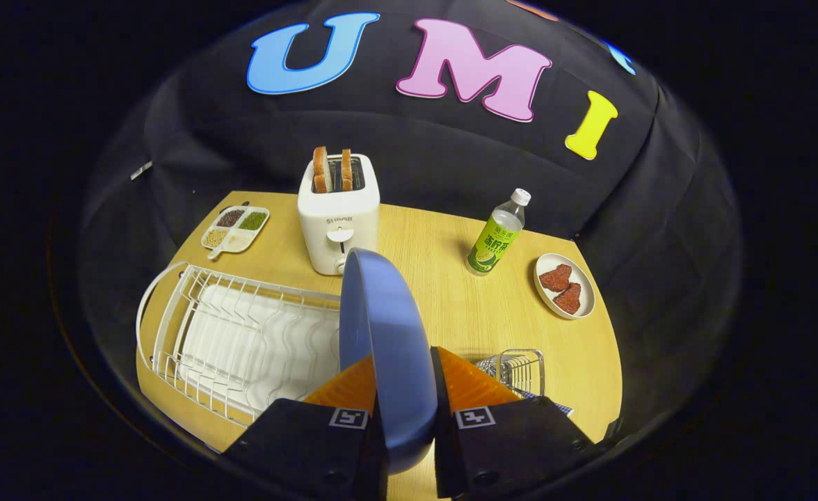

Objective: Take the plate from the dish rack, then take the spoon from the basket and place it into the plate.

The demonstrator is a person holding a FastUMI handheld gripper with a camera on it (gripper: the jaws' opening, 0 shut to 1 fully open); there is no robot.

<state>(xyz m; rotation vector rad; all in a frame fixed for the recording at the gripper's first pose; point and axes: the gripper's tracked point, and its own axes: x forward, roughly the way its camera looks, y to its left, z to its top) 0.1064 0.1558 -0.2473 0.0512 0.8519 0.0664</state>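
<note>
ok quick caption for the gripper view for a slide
Claw shut on the blue plate, held on edge above the table beside the white dish rack, toaster beyond.

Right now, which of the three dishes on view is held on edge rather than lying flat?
The blue plate, upright and clamped between the jaws of the gripper. The compartment tray and the small white plate lie flat on the table.

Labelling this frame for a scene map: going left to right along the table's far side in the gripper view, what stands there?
Divided snack tray → toaster → bottle → plate of red pieces. Nearer, the gripper clamps the blue plate.
</note>
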